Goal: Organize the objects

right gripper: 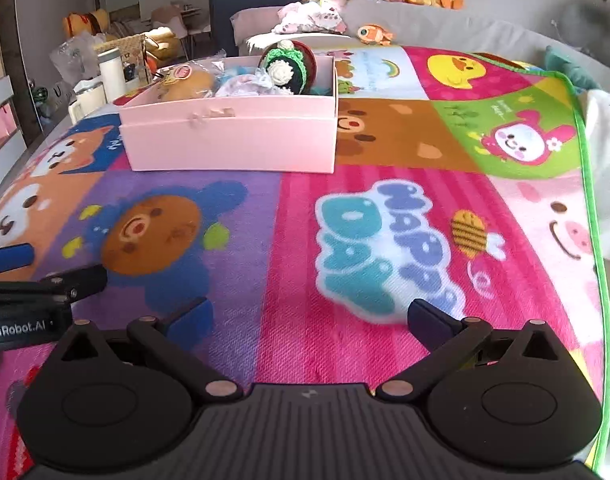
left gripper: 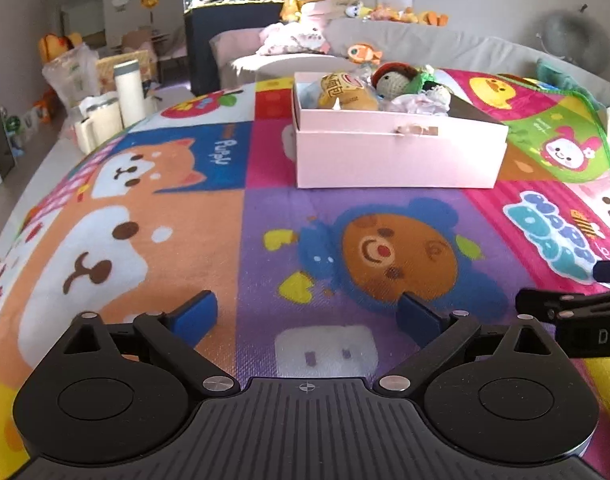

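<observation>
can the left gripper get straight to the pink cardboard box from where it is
Probably yes: the left gripper is open and empty, and only bare play mat lies between it and the pink cardboard box.

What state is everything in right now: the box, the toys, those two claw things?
Pink cardboard box: open, no lid on, sitting on the cartoon play mat.
Crocheted doll with green trim: inside the box.
Yellow packaged plush bread: inside the box.
Left gripper: jaws open, empty.
Right gripper: jaws open, empty.

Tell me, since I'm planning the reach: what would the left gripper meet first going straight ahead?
Probably the pink box: the open left gripper points over bare play mat toward its front wall, though depth is unclear.
</observation>
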Motion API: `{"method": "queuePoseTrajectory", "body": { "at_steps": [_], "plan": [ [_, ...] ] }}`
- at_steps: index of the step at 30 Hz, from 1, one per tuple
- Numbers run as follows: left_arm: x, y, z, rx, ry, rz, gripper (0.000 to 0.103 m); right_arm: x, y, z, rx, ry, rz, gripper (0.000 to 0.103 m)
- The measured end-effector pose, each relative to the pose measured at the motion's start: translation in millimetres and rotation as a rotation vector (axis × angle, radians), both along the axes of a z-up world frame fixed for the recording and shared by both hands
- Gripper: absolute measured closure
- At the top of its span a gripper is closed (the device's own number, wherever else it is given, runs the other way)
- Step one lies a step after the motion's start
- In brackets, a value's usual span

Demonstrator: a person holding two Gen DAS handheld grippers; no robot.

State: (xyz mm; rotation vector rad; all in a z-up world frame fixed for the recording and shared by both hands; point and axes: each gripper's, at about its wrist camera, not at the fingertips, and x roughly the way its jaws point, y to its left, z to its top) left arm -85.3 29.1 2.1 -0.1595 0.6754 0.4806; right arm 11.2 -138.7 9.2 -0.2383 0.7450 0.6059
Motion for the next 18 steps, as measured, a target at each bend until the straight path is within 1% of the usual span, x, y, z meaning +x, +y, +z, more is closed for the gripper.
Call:
{"method": "queuePoseTrajectory", "body": {
  "at_steps": [3,9,18],
  "plan": [
    [4.6,2.7,-0.8,0.000,0.001,0.004,0.002,8.0,5.2,-0.7,0.009,-0.008,-0.005,0.000],
    [10.8,3.2,-1.4,-0.004,0.000,0.025,0.001,11.9,11.4,-6.6,0.040,-0.056,-0.002,0.000],
    [10.3,2.2,-0.9,0.002,0.003,0.025,0.001,12.3,11.4,-6.9,0.046,-0.060,-0.004,0.000]
  ]
}}
